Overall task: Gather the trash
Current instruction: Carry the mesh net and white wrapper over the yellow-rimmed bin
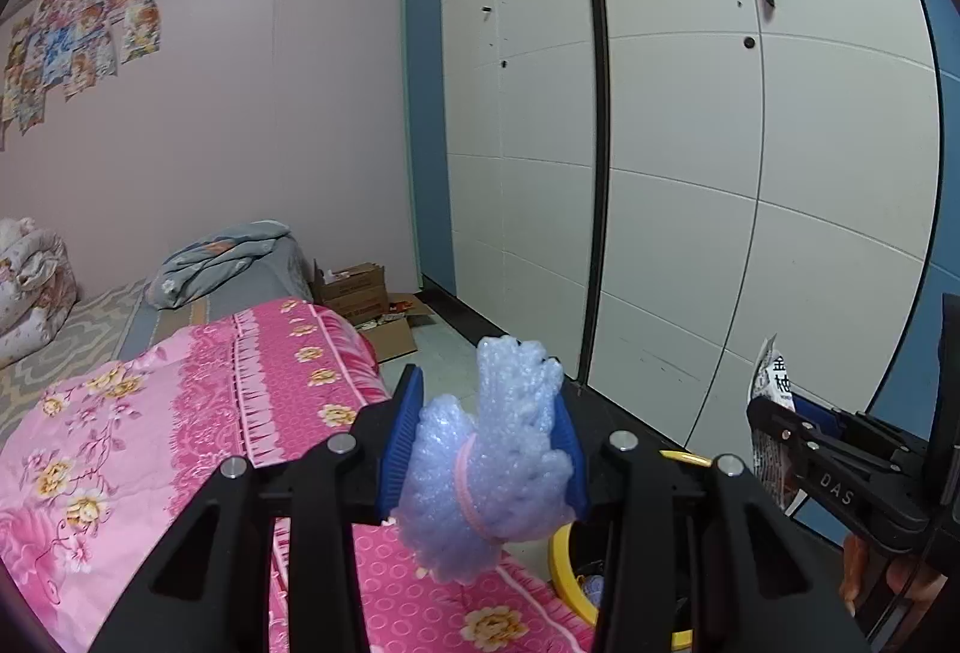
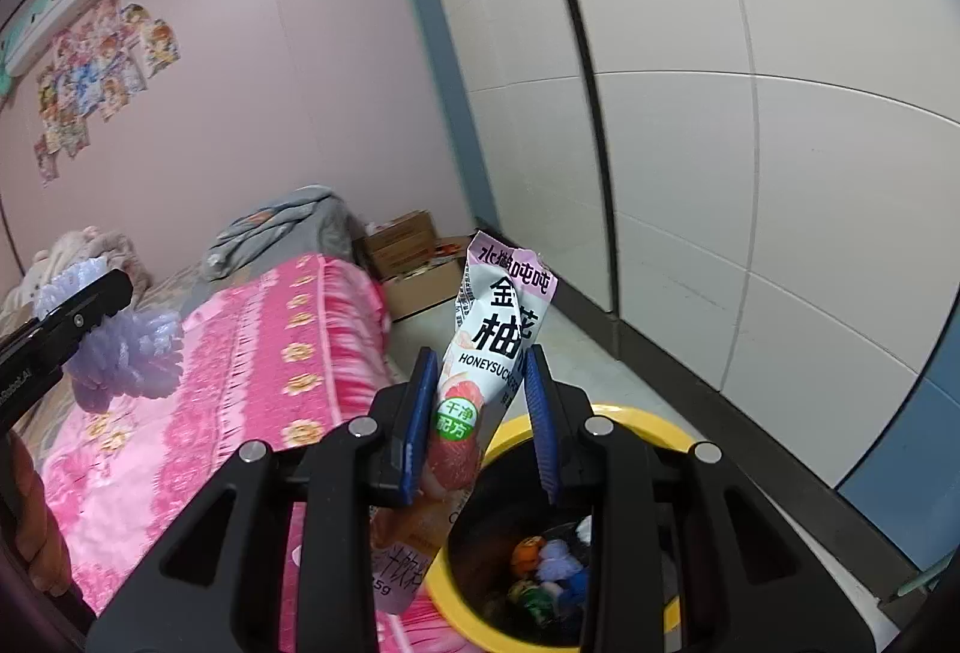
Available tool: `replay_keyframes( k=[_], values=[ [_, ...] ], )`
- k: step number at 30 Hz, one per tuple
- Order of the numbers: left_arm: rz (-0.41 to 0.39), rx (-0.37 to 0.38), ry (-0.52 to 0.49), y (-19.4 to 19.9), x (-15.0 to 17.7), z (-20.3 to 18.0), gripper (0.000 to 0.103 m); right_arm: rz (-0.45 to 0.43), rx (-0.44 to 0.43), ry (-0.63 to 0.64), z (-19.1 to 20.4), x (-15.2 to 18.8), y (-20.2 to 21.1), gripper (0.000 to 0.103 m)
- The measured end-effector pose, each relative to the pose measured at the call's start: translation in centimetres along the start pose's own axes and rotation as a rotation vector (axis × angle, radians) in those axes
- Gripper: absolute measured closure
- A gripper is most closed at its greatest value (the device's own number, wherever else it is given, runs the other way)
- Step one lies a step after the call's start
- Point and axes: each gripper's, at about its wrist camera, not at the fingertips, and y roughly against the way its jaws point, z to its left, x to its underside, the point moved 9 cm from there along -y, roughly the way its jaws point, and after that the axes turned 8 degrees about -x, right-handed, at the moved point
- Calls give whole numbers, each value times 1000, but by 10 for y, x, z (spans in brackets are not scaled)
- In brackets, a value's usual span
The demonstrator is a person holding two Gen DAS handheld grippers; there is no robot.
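Pink floral bedspread (image 2: 252,353) borders the yellow-rimmed trash bin (image 2: 636,422). Right gripper (image 2: 480,413), nearer and directly above it, clamps an upright snack wrapper (image 2: 498,329); left gripper (image 1: 486,443) clamps a bubble-wrap bundle (image 1: 486,473) over the bed's edge.

Two grippers are showing — the left gripper (image 1: 489,443) and the right gripper (image 2: 480,413) — and each is holding one piece of trash: one wad of bubble wrap (image 1: 486,473) and one snack wrapper (image 2: 480,371). One yellow-rimmed bin (image 2: 630,422) is sitting below, several scraps lying inside, too jumbled to count. One pink floral bedspread (image 1: 150,443), one grey folded blanket (image 1: 222,257) and about three cardboard boxes (image 1: 354,287) are lying around.
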Motion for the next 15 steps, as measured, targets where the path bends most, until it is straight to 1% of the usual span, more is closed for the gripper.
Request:
replay_keyframes(
  k=[9,13,15],
  values=[
    [26,39,-16,-32,8,-36,65,-39,99,-27,-35,6,-16,75],
    [40,50,-30,-50,16,-51,64,-29,121,-56,-52,12,-25,75],
    [63,62,-37,-61,25,-61,64,-15,131,-74,-61,17,-32,74]
  ],
)
